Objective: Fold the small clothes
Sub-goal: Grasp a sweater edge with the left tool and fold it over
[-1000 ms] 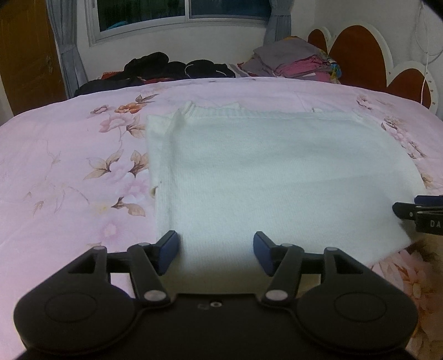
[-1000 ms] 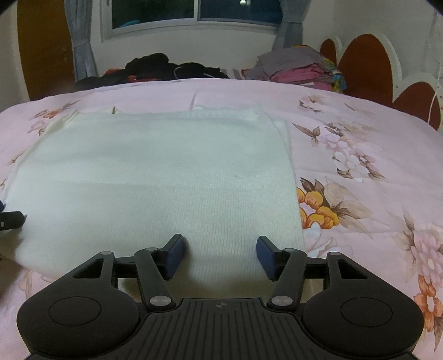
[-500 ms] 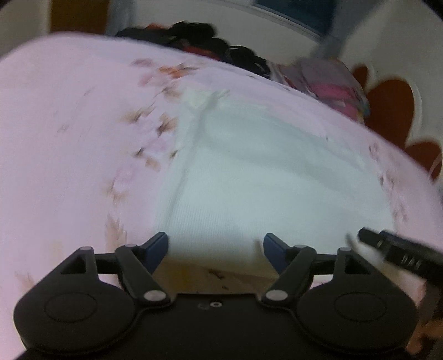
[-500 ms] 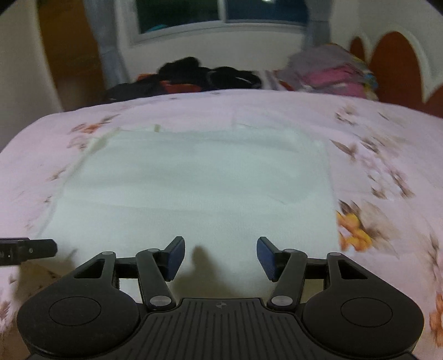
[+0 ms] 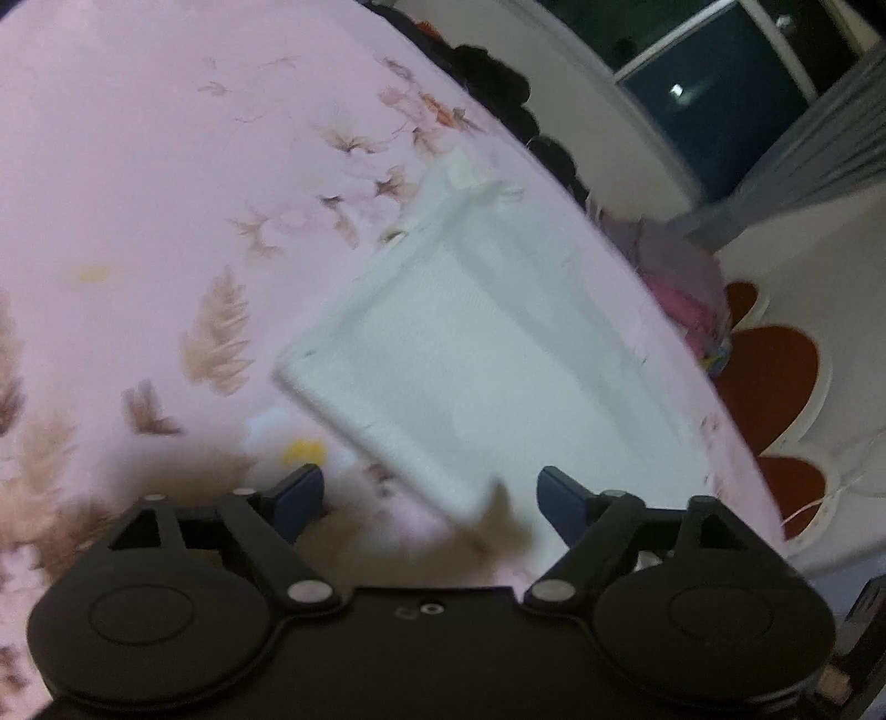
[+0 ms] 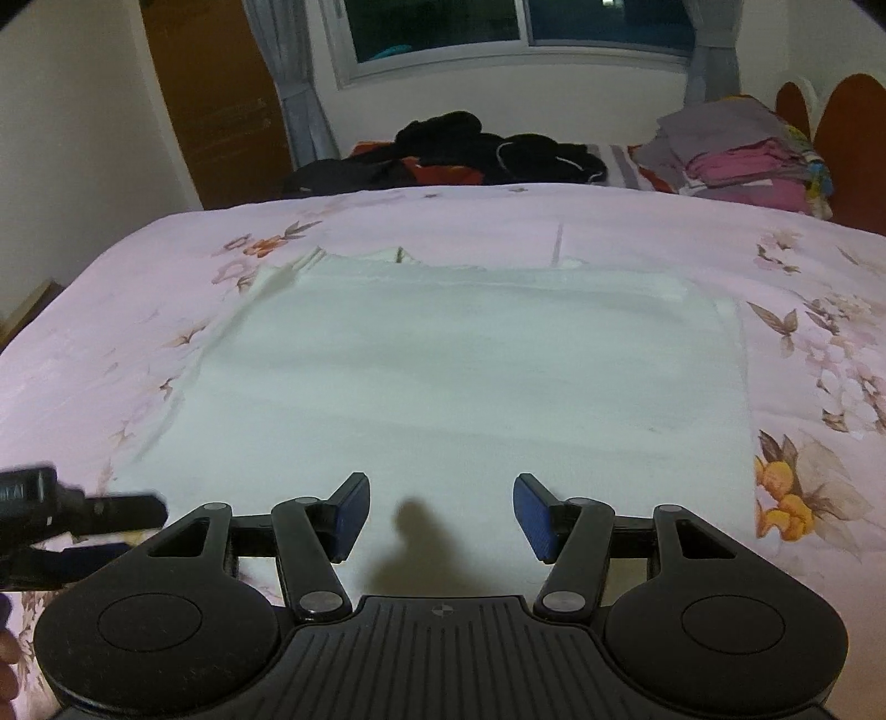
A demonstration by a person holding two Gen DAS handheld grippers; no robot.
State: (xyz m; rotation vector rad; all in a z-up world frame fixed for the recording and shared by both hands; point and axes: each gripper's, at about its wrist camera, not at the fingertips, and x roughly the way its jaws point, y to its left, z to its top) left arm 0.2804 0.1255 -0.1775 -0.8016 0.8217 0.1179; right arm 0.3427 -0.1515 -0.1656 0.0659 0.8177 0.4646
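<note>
A white knitted garment (image 6: 470, 376) lies flat on the pink floral bedspread (image 6: 166, 277), folded into a rough rectangle. My right gripper (image 6: 440, 512) is open and empty above the garment's near edge. My left gripper (image 5: 429, 495) is open and empty, tilted over the garment's (image 5: 487, 354) near left corner; this view is blurred. The left gripper also shows at the lower left of the right wrist view (image 6: 105, 512), beside that corner.
A heap of dark clothes (image 6: 459, 149) and a stack of folded grey and pink clothes (image 6: 736, 149) lie at the far side of the bed. A red and white headboard (image 5: 775, 376) is on the right. A window (image 6: 520, 22) and a wooden door (image 6: 216, 94) are behind.
The left gripper has swung left and rolled, so the bed looks strongly tilted and the garment's left corner sits before it. The right gripper has moved left and back. Both stayed open.
</note>
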